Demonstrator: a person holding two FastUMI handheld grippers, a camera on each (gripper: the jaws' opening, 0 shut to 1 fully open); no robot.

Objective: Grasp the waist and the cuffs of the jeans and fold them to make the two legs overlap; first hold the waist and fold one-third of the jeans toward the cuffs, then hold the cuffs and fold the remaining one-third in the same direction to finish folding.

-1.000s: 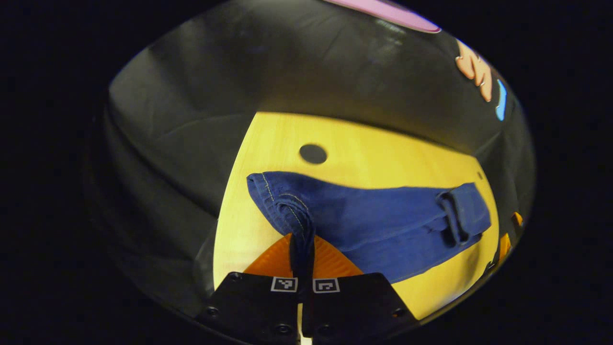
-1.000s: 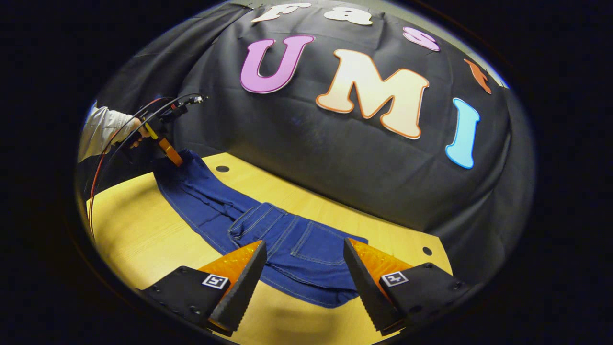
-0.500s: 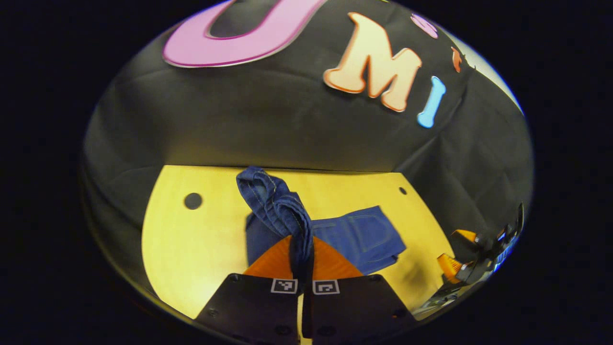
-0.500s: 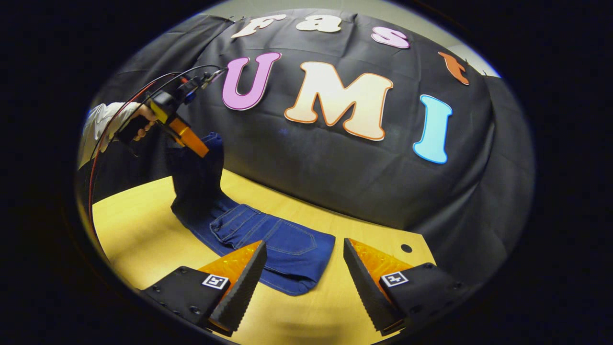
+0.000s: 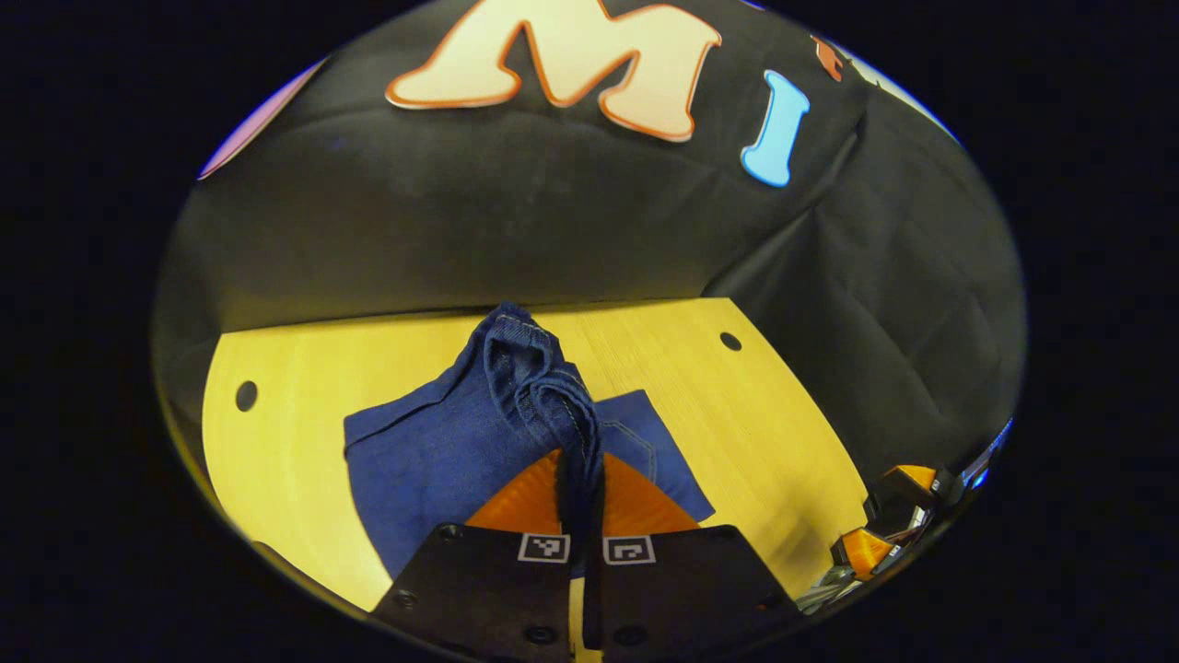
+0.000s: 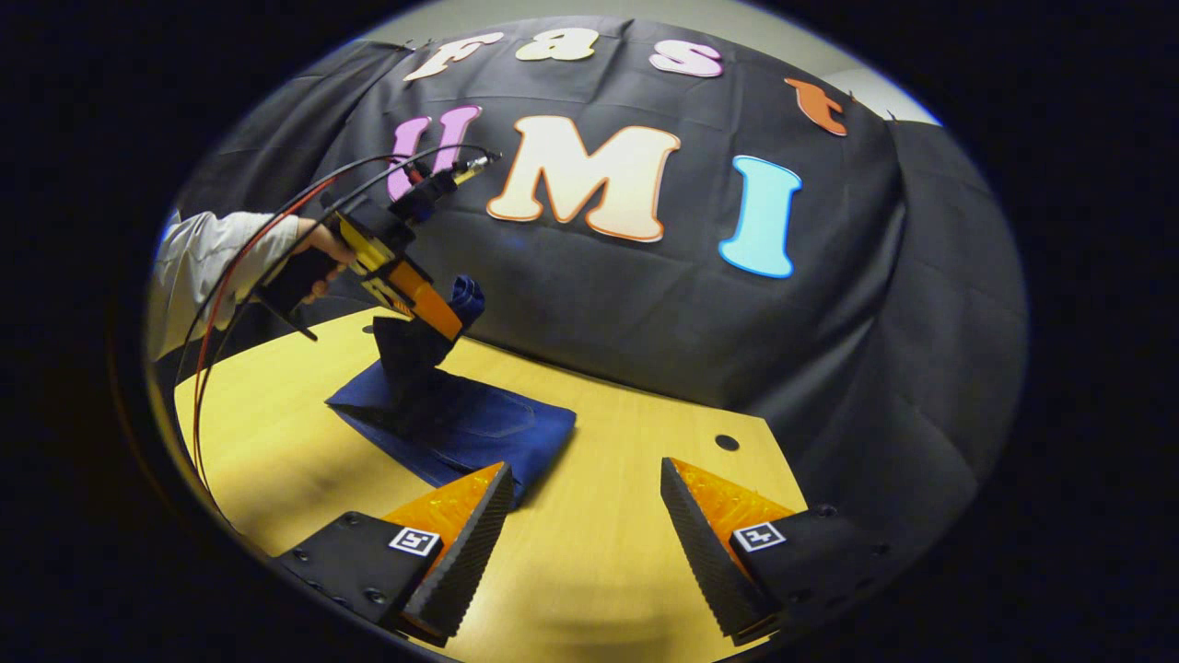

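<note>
The blue jeans (image 5: 442,451) lie partly folded on the yellow table (image 5: 737,414). My left gripper (image 5: 582,470) is shut on the bunched cuffs (image 5: 530,368) and holds them up above the folded part. In the right gripper view the jeans (image 6: 479,424) form a short stack at the left of the table (image 6: 608,534), and the left gripper (image 6: 449,324) hangs over them with the cuffs in it, held by a hand (image 6: 318,244). My right gripper (image 6: 585,502) is open with nothing between its fingers, near the table's front, to the right of the jeans.
The black cloth wall (image 6: 645,313) closes the table's far side. Small dark holes mark the tabletop (image 5: 246,396) (image 5: 730,342) (image 6: 727,443). Red and black cables (image 6: 221,304) trail from the left gripper. Bare wood lies right of the jeans.
My left gripper has lifted the cuffs and carried them over toward the waist end, so the laid-out jeans became a shorter stack. My right gripper stayed open and drew back to the right.
</note>
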